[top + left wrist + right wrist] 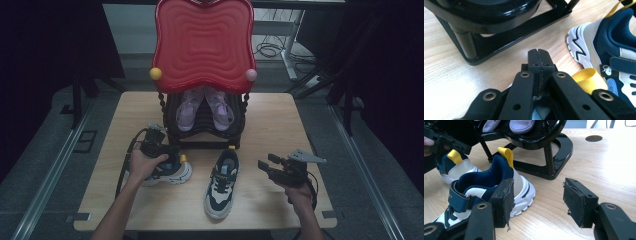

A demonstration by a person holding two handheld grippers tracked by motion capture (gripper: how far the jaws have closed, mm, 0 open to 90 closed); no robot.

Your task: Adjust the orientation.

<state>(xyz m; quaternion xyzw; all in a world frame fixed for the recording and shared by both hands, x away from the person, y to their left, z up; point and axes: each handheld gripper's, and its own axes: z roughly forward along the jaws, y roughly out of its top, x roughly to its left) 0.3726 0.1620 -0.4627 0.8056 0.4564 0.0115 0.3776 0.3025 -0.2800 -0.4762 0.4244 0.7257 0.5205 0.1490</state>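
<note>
Two navy, beige and white sneakers lie on the wooden table. My left gripper hovers over the left sneaker, held by a hand. Its jaws are shut with nothing between them, a yellow pull loop just to their right. The middle sneaker points toward the front edge, heel toward the rack. My right gripper stands open to its right. In the right gripper view the gripper is empty, with that sneaker behind the left jaw and the other sneaker farther left.
A shoe rack with a red wavy back and a black base stands at the table's far middle, holding a pair of purple sandals. A round hole marks the tabletop. Desk legs and cables lie on the floor behind.
</note>
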